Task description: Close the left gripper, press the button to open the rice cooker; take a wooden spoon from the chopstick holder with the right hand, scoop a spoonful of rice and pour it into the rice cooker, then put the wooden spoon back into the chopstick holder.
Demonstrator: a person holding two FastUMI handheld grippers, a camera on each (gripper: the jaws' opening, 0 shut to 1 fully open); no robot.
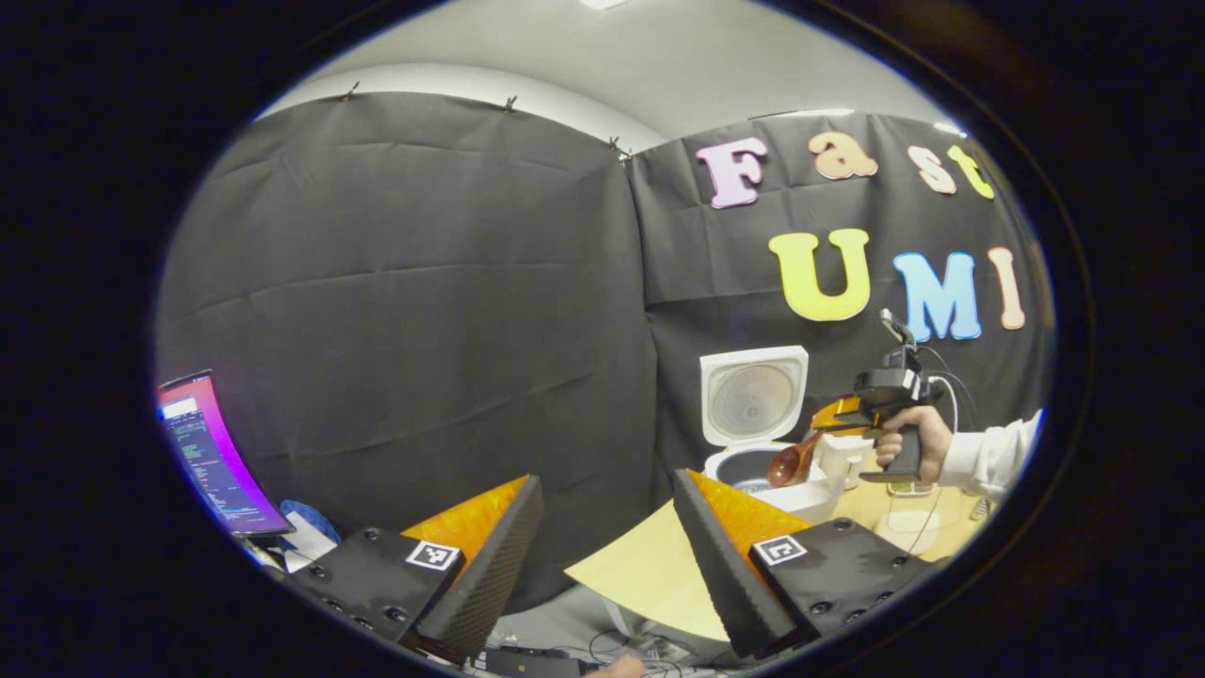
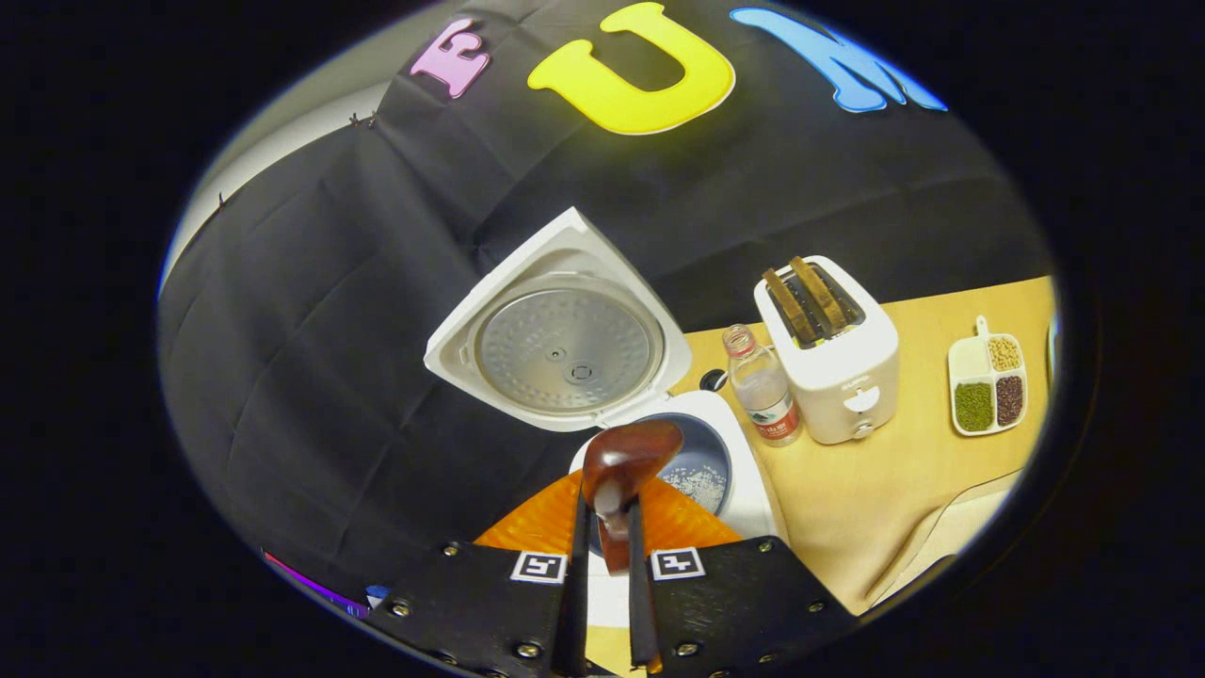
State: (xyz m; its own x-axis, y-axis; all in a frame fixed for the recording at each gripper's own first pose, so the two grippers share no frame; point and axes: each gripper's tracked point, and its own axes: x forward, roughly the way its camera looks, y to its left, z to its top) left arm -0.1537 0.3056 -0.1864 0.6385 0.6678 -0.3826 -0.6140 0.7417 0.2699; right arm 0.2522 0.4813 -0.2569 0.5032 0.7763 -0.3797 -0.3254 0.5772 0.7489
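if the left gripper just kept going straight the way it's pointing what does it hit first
Most likely the black cloth wall. The left gripper is open, and the gap between its fingers frames bare cloth, with the table edge low in it. The rice cooker sits off to one side. Depth is hard to judge.

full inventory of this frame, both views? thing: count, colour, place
rice cooker: 1, white, table's left end, lid up, some rice in the pot
spoon: 1, dark wood, bowl over the pot
bottle: 1, clear, between cooker and toaster
toaster: 1, white, right of bottle, two slices in its slots
sectioned dish: 1, white, right of toaster, green, dark and pale grains
table: 1, light wood
monitor: 1, lit, far left
left tool: 1, open, held off the table
right tool: 1, shut on spoon
hand: 1, white sleeve, holding right tool
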